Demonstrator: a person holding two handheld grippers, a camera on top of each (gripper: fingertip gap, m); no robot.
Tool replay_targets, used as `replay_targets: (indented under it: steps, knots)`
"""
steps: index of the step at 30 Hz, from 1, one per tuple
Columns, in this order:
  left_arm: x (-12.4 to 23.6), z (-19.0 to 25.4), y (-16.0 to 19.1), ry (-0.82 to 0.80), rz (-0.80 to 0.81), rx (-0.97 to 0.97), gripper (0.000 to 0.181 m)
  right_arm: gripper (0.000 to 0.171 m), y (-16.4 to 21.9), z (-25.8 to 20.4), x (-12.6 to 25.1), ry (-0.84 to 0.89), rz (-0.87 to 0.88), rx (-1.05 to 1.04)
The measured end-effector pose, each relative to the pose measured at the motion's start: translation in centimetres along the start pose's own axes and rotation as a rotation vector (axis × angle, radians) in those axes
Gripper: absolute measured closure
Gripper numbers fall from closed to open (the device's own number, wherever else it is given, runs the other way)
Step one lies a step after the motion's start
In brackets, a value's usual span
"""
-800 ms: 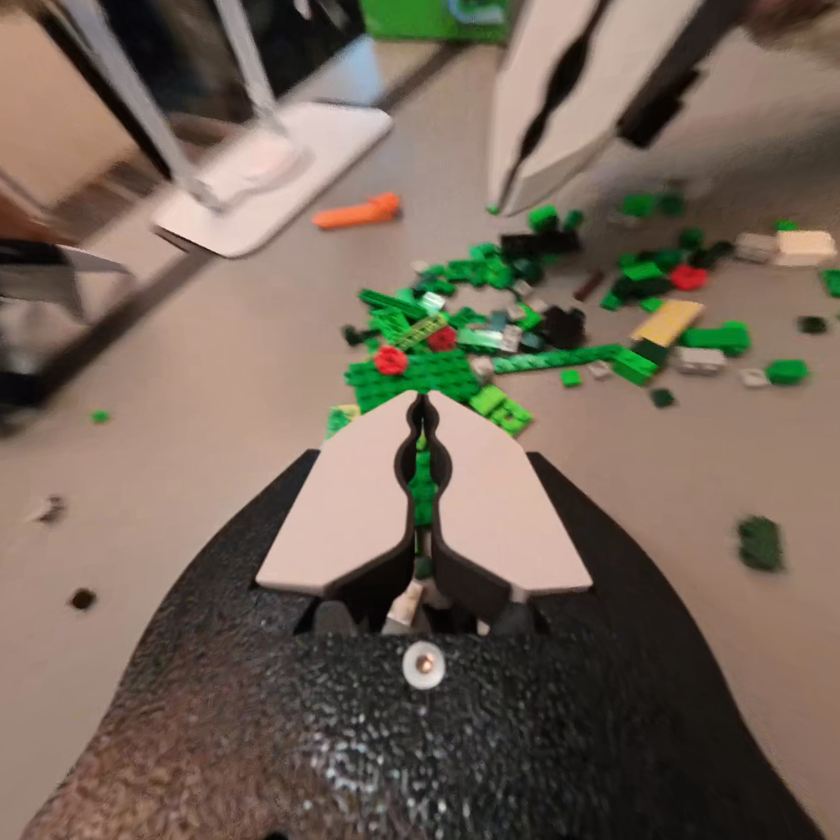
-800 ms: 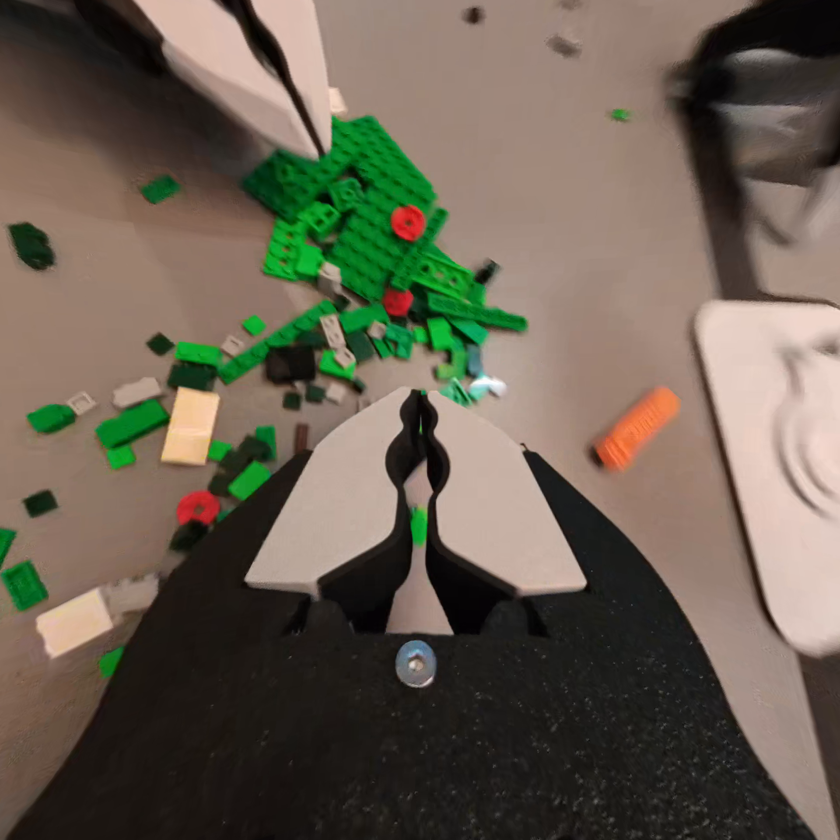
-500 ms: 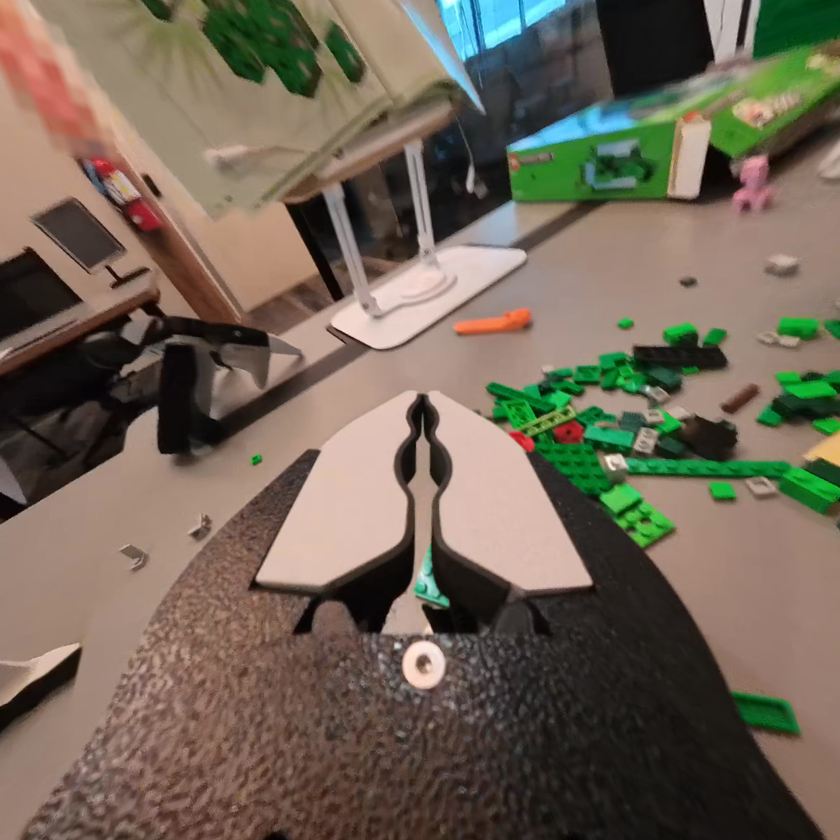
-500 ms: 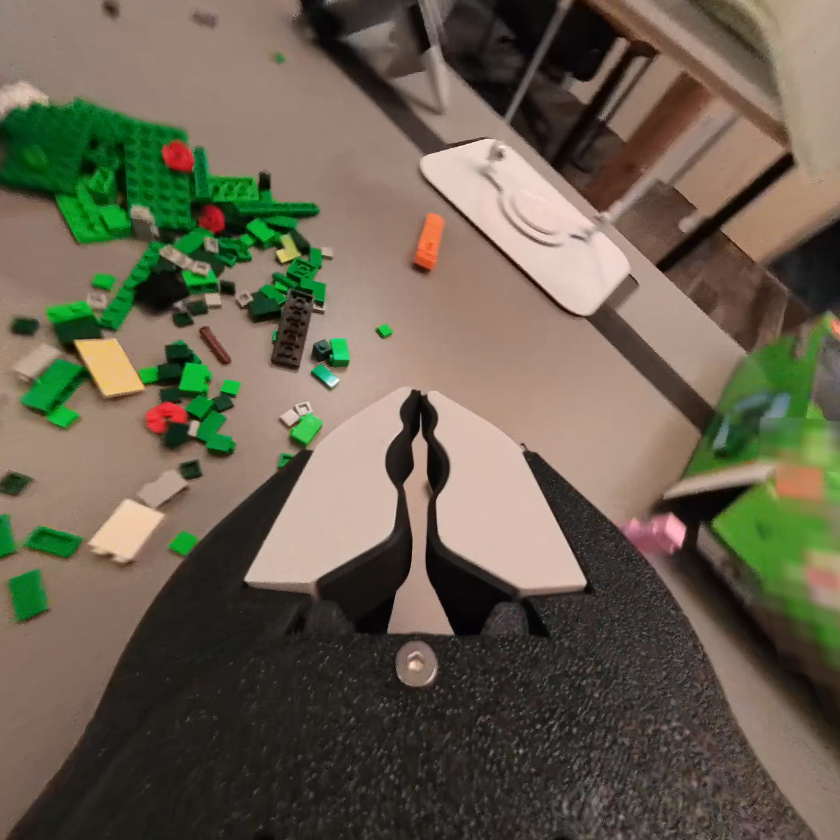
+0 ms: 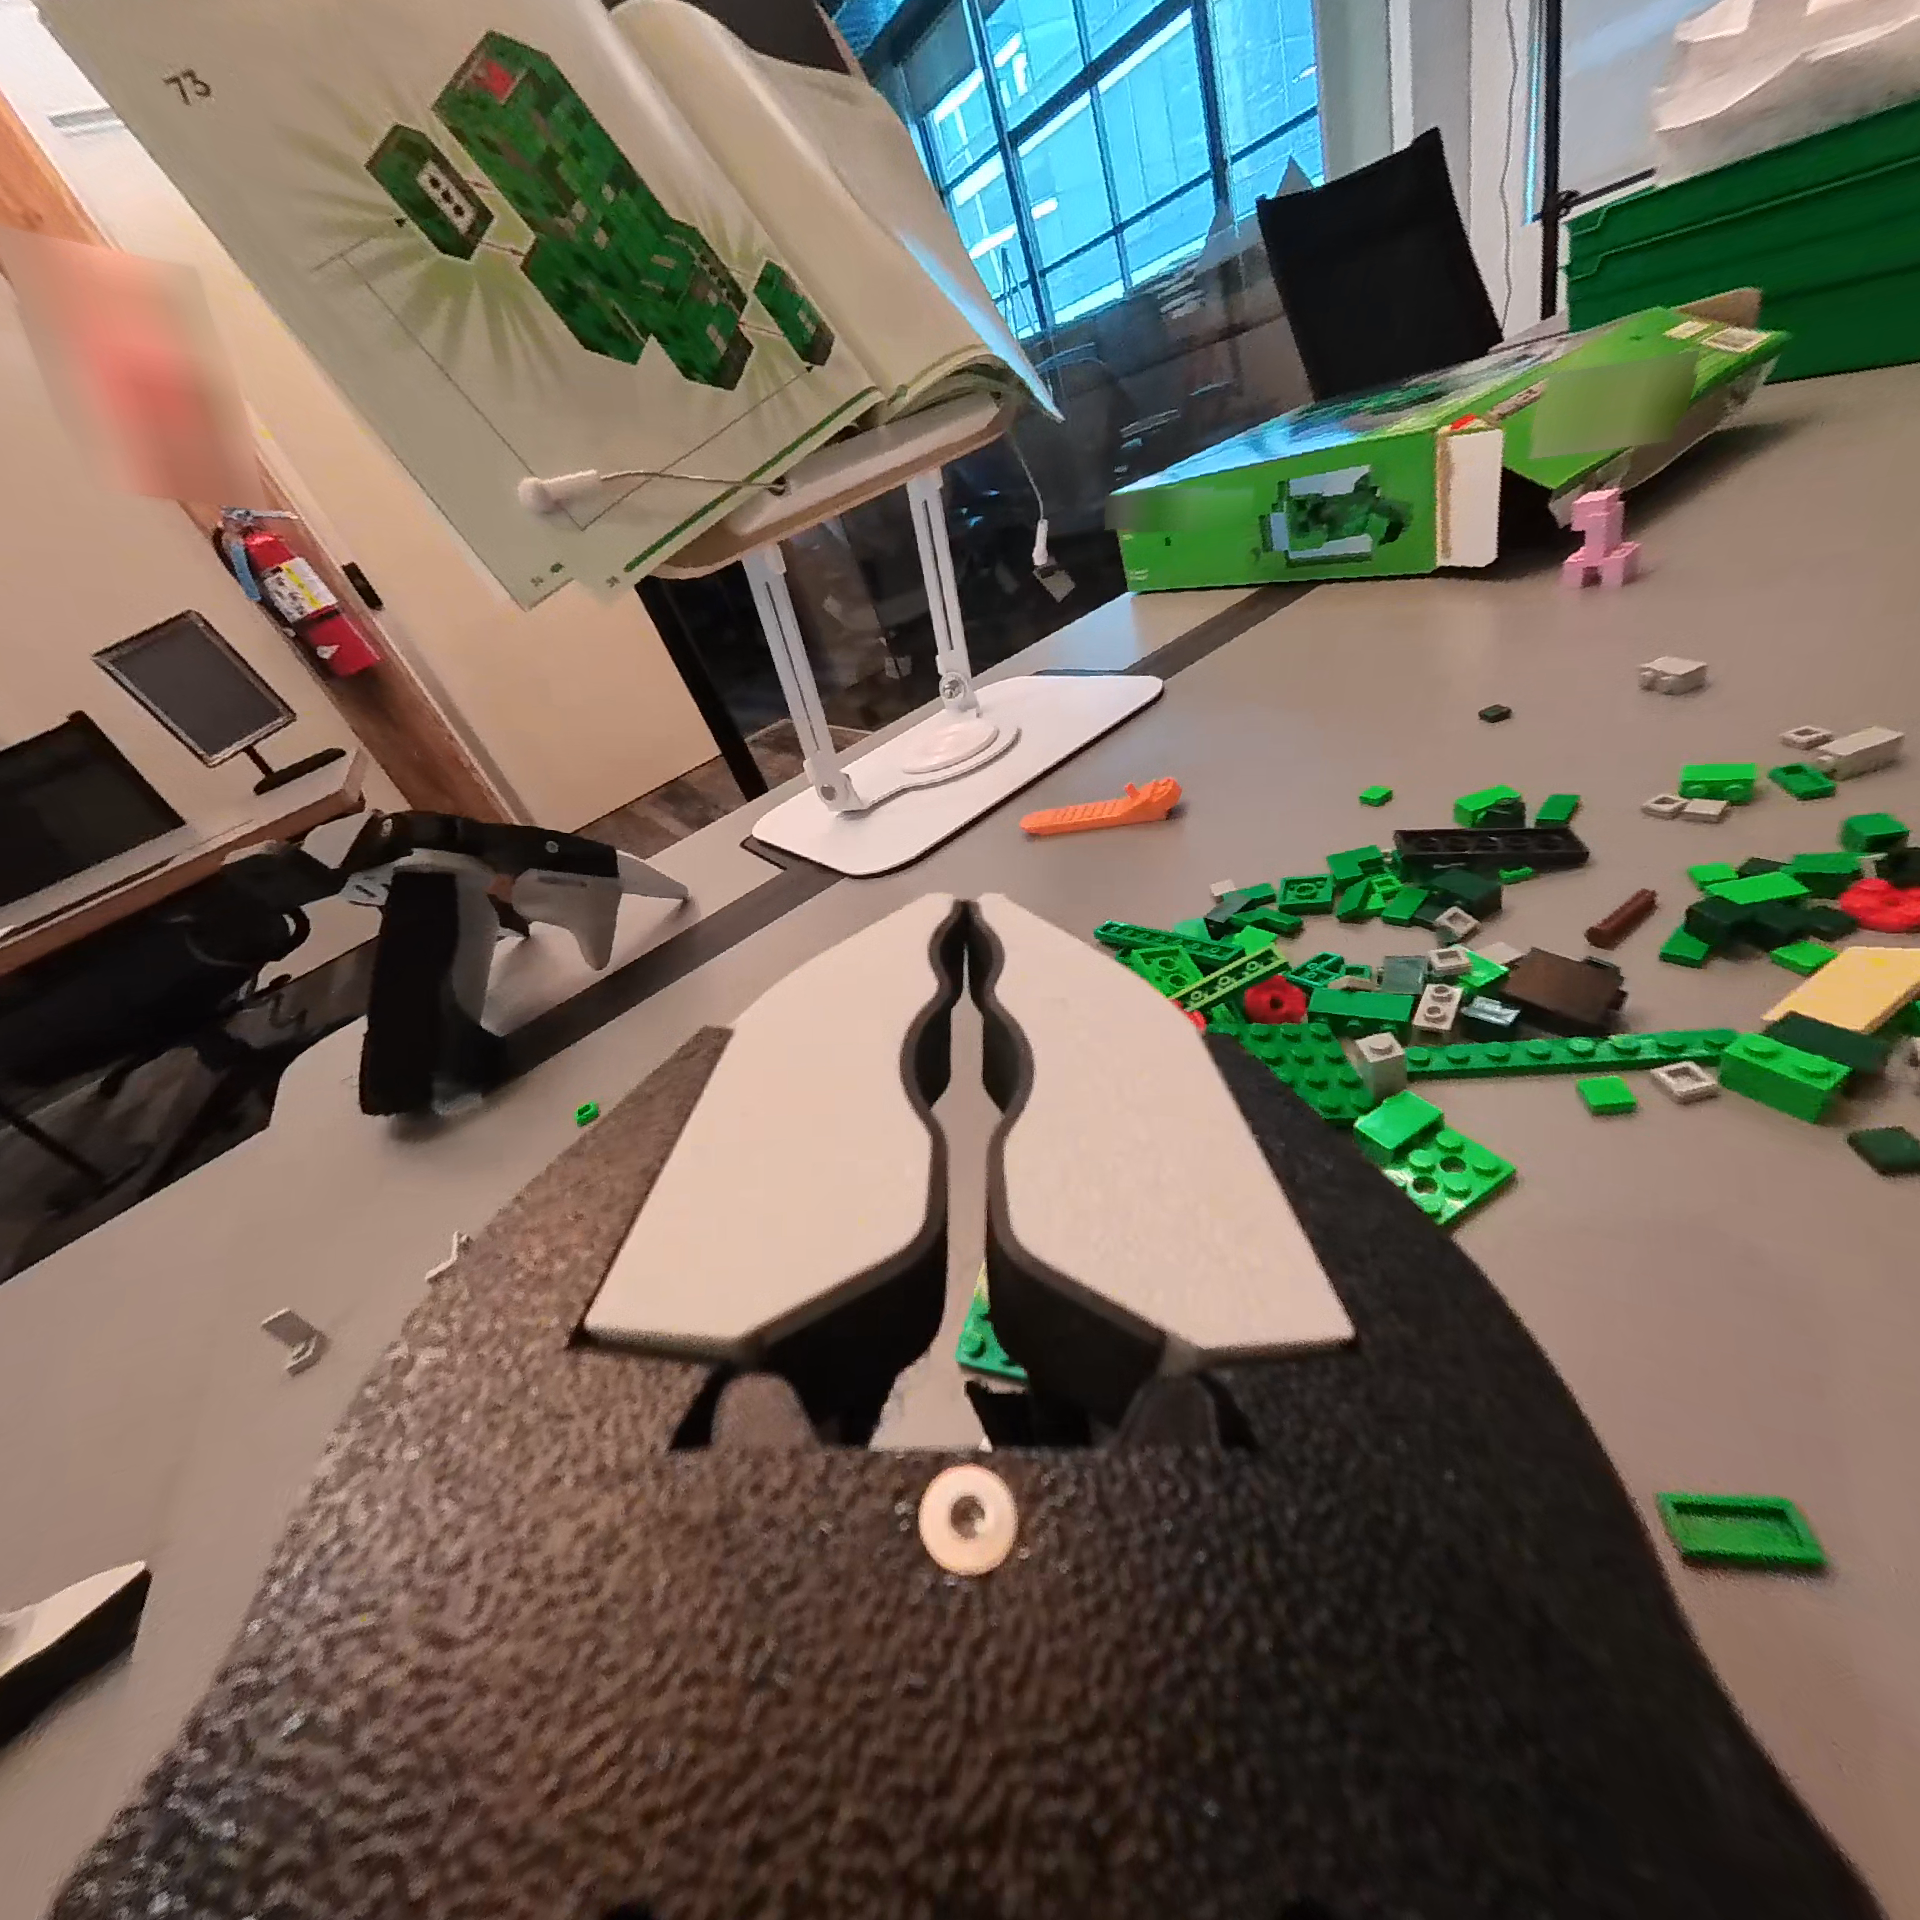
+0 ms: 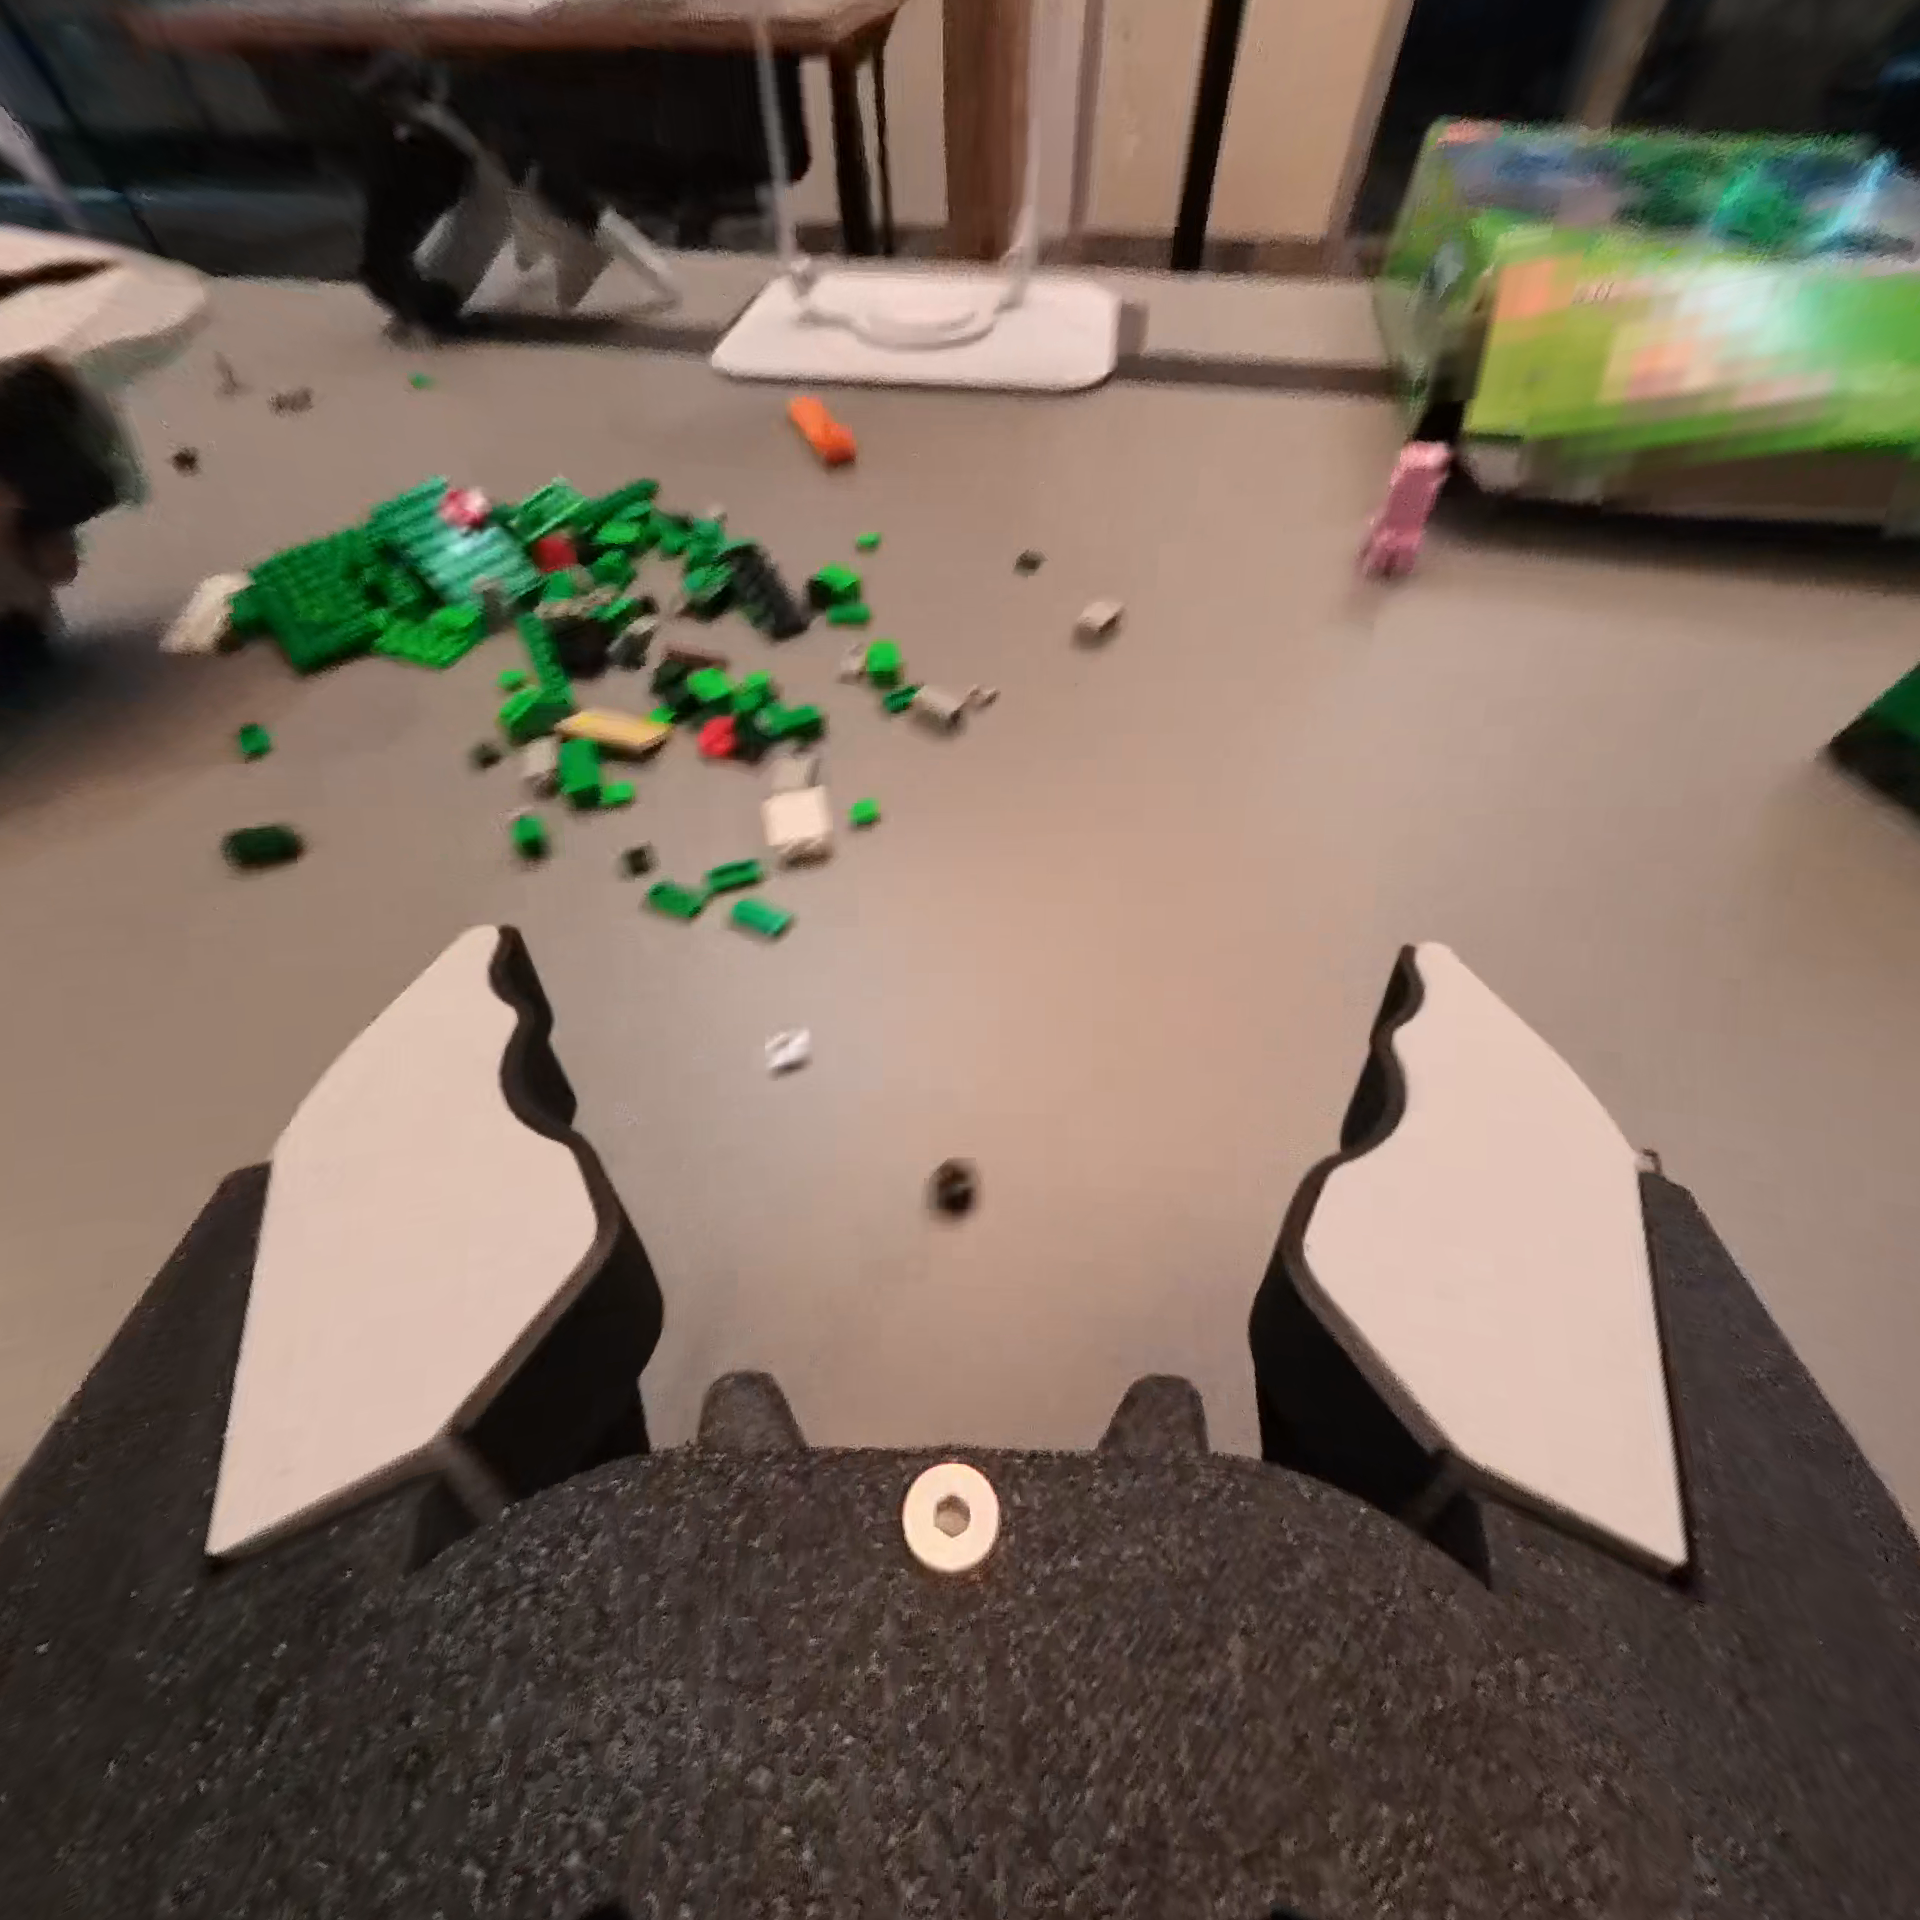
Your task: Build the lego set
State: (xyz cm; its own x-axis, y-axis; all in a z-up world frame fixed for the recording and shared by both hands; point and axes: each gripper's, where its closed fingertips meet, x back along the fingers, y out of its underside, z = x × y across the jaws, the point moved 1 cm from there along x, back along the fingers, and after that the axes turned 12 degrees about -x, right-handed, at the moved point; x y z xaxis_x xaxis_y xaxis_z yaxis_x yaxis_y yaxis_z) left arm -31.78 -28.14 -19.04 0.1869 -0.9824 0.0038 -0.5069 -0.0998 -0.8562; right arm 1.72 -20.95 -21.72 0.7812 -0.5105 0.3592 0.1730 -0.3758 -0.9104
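Left hand-held gripper (image 5: pixel 966 920): I see its fingers pressed together, tips meeting. A bit of green plate (image 5: pixel 977 1335) shows low in the gap near the finger roots; whether it is gripped or lies on the desk (image 5: pixel 1558 1351) beneath, I cannot tell.

Left wrist view, left to right. At 10 o'clock, a spare gripper (image 5: pixel 488 914) stands near the desk edge. At 11 o'clock, an open booklet (image 5: pixel 499 260) on a white stand (image 5: pixel 956 769). At 1 o'clock, an orange tool (image 5: pixel 1101 805). At 2 o'clock, the lego pile (image 5: pixel 1507 997), mostly green, spread over the desk; beyond it, a green box (image 5: pixel 1351 509) with a pink figure (image 5: pixel 1600 540) beside it.

Right hand-held gripper (image 6: pixel 956 997): fingers spread wide, holding nothing, bare desk between them. View blurred. The lego pile (image 6: pixel 582 644) lies at 11 o'clock, well apart from the fingertips; the orange tool (image 6: pixel 821 428) at 12; the pink figure (image 6: pixel 1403 509) and box (image 6: pixel 1683 312) at 1 to 2 o'clock.
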Motion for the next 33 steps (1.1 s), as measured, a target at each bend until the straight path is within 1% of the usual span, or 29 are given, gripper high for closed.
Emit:
replay_targets:
  steps: [4, 8, 17, 20, 21, 22, 23, 24, 25, 26, 27, 29, 30, 31, 33]
  knots:
    - [0.0, 0.1, 0.0, 0.011, 0.008, 0.007, 0.181, 0.028, 2.4, -3.6, 1.7, -0.085, -0.102, -0.105]
    - [0.3, 0.1, -0.2, 0.015, 0.022, 0.015, 0.181, 0.027, 4.0, -5.1, 1.8, -0.094, -0.15, -0.183]
    - [0.6, 0.2, -0.4, 0.026, 0.04, 0.023, 0.181, 0.027, 5.2, -5.1, 0.2, -0.012, -0.172, -0.274]
    - [0.6, 0.2, -0.4, 0.026, 0.041, 0.025, 0.181, 0.032, 5.3, -4.8, -0.5, 0.035, -0.198, -0.285]
    - [0.6, 0.2, -0.4, 0.027, 0.041, 0.025, 0.181, 0.034, 5.1, -5.4, -0.9, 0.009, -0.197, -0.298]
    - [0.6, 0.2, -0.4, 0.028, 0.042, 0.025, 0.181, 0.039, 4.5, -7.6, -1.6, -0.116, -0.193, -0.329]
    - [0.6, 0.3, -0.4, 0.029, 0.042, 0.024, 0.181, 0.037, 3.7, -10.6, -1.9, -0.284, -0.195, -0.351]
    - [0.6, 0.3, -0.4, 0.03, 0.042, 0.023, 0.181, 0.035, 2.9, -12.6, -2.1, -0.379, -0.183, -0.336]
    - [0.6, 0.3, -0.4, 0.032, 0.043, 0.022, 0.181, 0.041, 2.9, -12.9, -2.2, -0.384, -0.191, -0.25]
    - [0.6, 0.3, -0.5, 0.034, 0.045, 0.021, 0.181, 0.049, 3.3, -11.9, -2.4, -0.321, -0.212, -0.144]
    - [0.7, 0.4, -0.5, 0.035, 0.047, 0.021, 0.181, 0.061, 3.4, -10.5, -2.3, -0.263, -0.219, -0.041]
    - [0.7, 0.3, -0.5, 0.032, 0.05, 0.027, 0.181, 0.089, 3.5, -6.6, -1.8, -0.136, -0.225, 0.147]
    - [0.7, 0.2, -0.5, 0.032, 0.048, 0.032, 0.181, 0.112, 3.8, -5.1, -1.3, -0.136, -0.253, 0.227]
    - [0.7, 0.2, -0.4, 0.033, 0.045, 0.035, 0.181, 0.114, 4.2, -3.6, -0.8, -0.134, -0.29, 0.28]
    - [0.7, 0.2, -0.5, 0.032, 0.047, 0.036, 0.181, 0.129, 5.9, -1.5, 0.5, -0.2, -0.434, 0.306]
